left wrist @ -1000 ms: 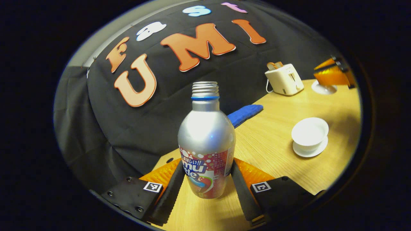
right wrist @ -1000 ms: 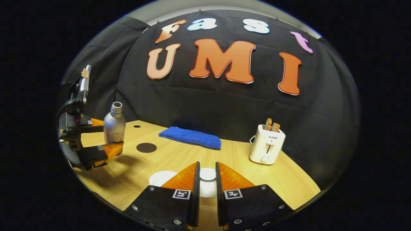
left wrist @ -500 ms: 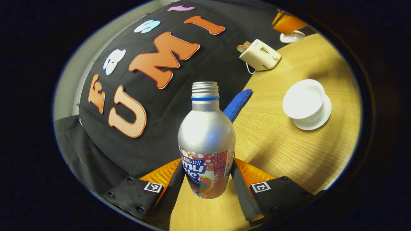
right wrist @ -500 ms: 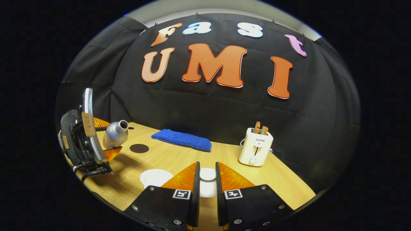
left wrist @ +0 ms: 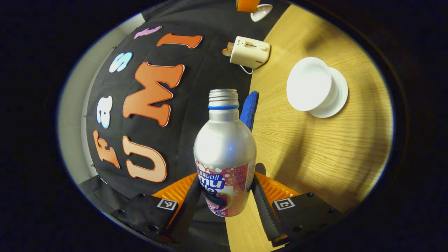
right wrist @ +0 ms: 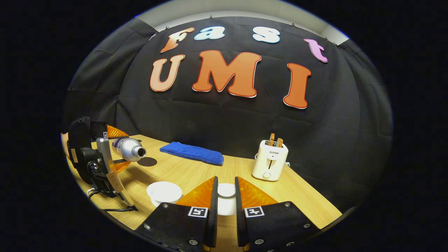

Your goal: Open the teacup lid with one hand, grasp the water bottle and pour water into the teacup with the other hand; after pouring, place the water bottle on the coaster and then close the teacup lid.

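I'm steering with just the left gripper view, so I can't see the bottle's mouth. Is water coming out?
Observer: No water shows at the mouth of the water bottle in the right gripper view. It lies almost level in the left gripper.
Operator: Is the mouth over the teacup?
Observer: It looks short of it. The mouth sits up and to the left of the teacup in that view, though depth is hard to judge.
Operator: Where's the lid?
Observer: The right gripper is shut on the teacup lid, off the cup, to its right in that view.
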Tool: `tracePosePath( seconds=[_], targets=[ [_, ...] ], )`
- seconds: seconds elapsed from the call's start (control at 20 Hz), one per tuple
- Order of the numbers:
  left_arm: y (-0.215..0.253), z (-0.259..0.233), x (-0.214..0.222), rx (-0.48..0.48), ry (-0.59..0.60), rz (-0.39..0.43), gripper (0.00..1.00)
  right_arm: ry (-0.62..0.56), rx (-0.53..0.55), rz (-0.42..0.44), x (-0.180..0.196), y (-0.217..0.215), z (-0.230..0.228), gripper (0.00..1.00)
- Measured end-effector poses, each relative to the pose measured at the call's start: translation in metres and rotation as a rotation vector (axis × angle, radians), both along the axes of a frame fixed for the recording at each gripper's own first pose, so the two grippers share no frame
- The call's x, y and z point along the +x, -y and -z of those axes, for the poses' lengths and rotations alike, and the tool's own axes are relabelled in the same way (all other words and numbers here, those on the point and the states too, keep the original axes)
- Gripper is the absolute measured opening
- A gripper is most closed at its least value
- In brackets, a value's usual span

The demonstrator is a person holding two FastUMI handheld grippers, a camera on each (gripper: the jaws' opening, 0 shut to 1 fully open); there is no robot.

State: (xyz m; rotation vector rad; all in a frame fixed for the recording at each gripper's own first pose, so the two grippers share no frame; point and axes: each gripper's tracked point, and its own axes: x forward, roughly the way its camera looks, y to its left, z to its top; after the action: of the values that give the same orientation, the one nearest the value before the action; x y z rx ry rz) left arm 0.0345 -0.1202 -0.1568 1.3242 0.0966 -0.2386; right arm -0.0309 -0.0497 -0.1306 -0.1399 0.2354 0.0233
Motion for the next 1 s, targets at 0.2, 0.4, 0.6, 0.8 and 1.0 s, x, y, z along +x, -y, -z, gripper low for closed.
tracePosePath(
  seconds=[0.2, 0.4, 0.6, 0.8, 1.0],
  targets=[
    [0.003, -0.005, -0.001, 0.093, 0.021, 0.028, 0.85, 0.006, -0.001, 0.017, -0.002, 0.008, -0.002, 0.24],
    [0.006, -0.013, 0.001, 0.205, 0.068, 0.087, 0.85, 0.013, 0.006, 0.024, -0.006, 0.012, -0.003, 0.24],
    [0.012, -0.021, -0.001, 0.277, 0.087, 0.131, 0.87, 0.012, 0.005, 0.020, -0.009, 0.012, -0.002, 0.24],
    [0.014, -0.027, -0.001, 0.355, 0.115, 0.165, 0.87, 0.014, 0.006, 0.024, -0.012, 0.014, -0.003, 0.24],
    [0.018, -0.030, 0.002, 0.411, 0.129, 0.191, 0.84, 0.014, 0.008, 0.034, -0.014, 0.018, -0.003, 0.24]
  ],
)
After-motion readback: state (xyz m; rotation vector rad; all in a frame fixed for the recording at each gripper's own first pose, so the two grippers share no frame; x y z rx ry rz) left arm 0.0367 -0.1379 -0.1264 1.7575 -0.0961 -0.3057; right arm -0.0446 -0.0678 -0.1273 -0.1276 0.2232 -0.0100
